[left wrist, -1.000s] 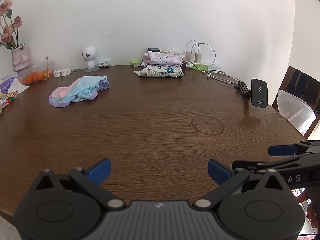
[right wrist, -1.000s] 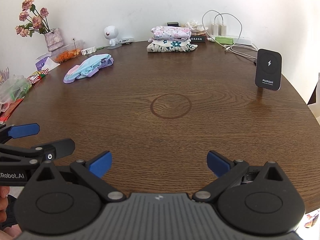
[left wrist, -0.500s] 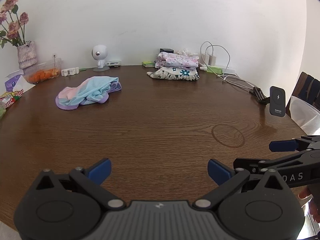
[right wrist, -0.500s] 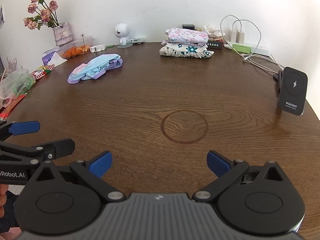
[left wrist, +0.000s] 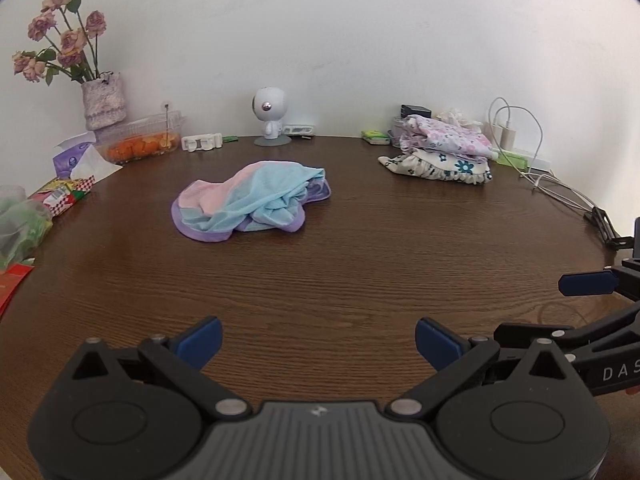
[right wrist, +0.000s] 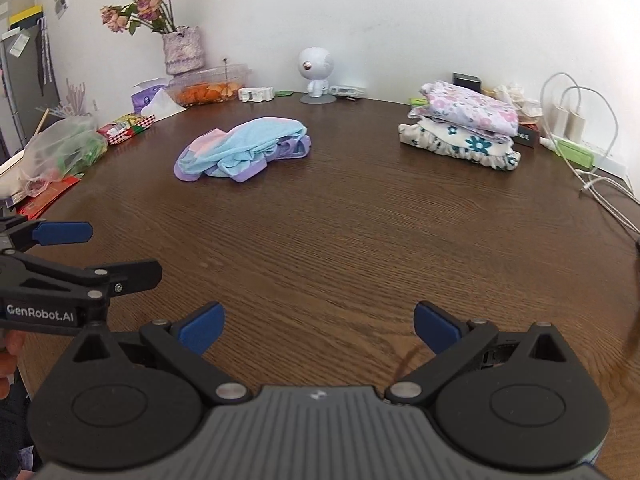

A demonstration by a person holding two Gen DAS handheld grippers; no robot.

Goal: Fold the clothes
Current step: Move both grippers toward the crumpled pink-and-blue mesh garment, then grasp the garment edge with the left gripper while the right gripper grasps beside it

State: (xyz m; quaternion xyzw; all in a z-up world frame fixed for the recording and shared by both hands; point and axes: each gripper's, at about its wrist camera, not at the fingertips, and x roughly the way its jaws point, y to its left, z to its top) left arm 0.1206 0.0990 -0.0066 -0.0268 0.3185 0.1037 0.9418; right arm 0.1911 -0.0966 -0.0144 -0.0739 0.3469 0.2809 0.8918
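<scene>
A crumpled pastel garment (left wrist: 252, 202), pink, light blue and purple, lies on the dark wooden table (left wrist: 340, 280) well ahead of both grippers; it also shows in the right wrist view (right wrist: 244, 148). A stack of folded floral clothes (left wrist: 444, 152) sits at the far right, and shows in the right wrist view (right wrist: 464, 128) too. My left gripper (left wrist: 318, 344) is open and empty near the table's front edge. My right gripper (right wrist: 318, 328) is open and empty beside it; its fingers (left wrist: 588, 284) show at the right of the left wrist view.
A flower vase (left wrist: 104, 100), a plastic food box (left wrist: 140, 144), tissues and snack packs (left wrist: 64, 196) line the left edge. A white robot figure (left wrist: 270, 116) stands at the back. Chargers and cables (left wrist: 536, 168) lie at the right.
Both grippers have swung to the left, so the crumpled garment now sits nearer the middle of both views. Both stay open and empty.
</scene>
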